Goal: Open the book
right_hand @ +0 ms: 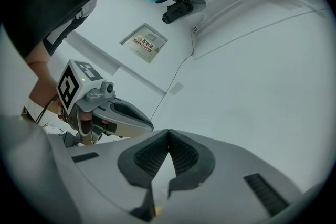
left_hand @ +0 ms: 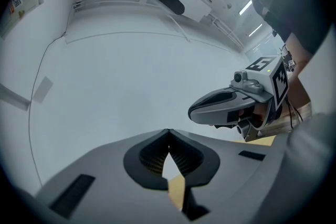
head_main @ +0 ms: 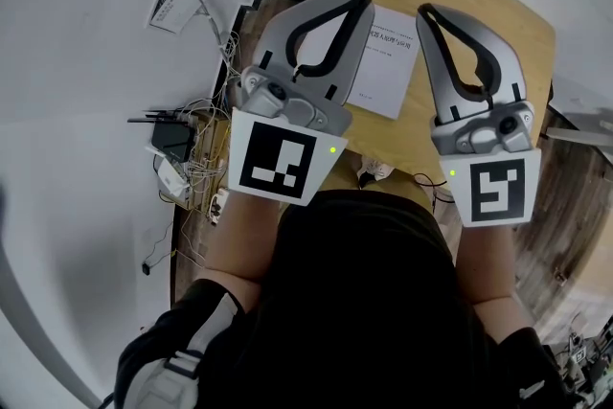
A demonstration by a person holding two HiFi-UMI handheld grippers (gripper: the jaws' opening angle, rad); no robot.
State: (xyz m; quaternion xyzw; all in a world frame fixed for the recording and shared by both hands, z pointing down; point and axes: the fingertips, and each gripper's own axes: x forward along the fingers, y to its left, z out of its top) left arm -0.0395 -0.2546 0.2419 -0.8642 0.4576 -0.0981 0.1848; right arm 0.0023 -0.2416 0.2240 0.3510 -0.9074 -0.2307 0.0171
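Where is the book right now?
In the head view the white book lies closed on the wooden table, between the left gripper and the right gripper, its left edge hidden under the left one.

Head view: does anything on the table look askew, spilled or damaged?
Nothing stands out on the table: the closed book lies flat and looks undamaged. Only the cables on the floor beside the table are tangled.

The book (head_main: 386, 62) lies flat and closed on the wooden table (head_main: 498, 10), white cover facing up. It's thin, with a few lines of dark print near the far edge. It sits slightly askew, its left side hidden.
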